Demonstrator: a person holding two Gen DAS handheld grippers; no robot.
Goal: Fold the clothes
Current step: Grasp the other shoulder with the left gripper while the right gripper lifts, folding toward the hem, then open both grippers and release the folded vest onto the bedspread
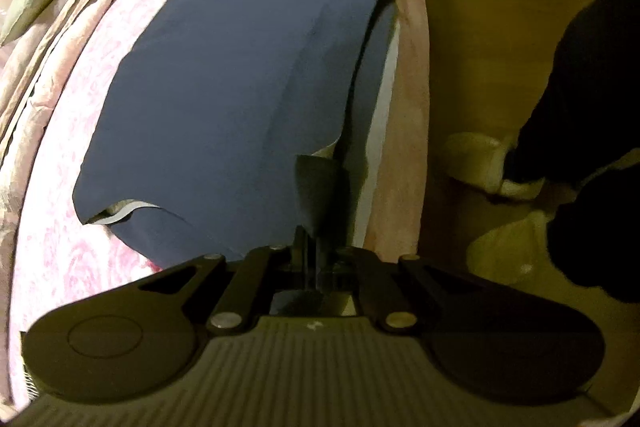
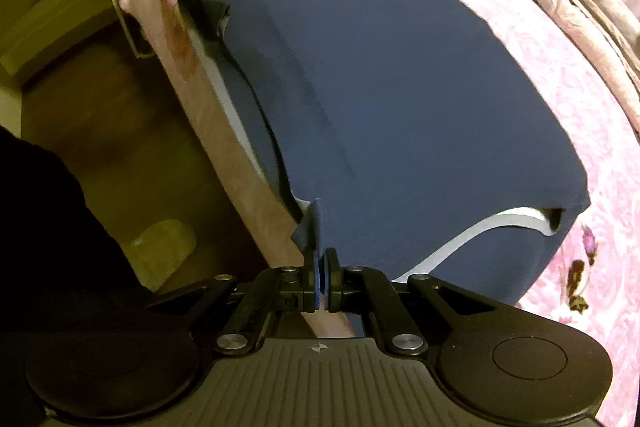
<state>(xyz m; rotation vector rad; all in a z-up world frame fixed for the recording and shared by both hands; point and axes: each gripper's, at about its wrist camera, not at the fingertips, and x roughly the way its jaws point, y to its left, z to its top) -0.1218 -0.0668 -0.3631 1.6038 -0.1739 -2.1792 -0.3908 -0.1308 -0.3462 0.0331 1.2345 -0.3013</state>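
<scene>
A bed with a pink floral blanket (image 2: 500, 39) carries the navy garment (image 2: 400, 99), spread flat with its near edge hanging over the bedside. The left hand-held gripper (image 1: 312, 227) appears pressed onto one near corner, though shadow blurs the pinch; the right hand-held gripper (image 2: 321, 263) is pinching the other. If either thin pinch slips, or the lifts go uneven, the fold could skew or the fabric slide to the wooden floor (image 2: 132, 131).

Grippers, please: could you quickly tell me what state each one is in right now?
Left gripper: shut on a corner of the navy garment.
Right gripper: shut on another corner of it, at the bed edge.
</scene>
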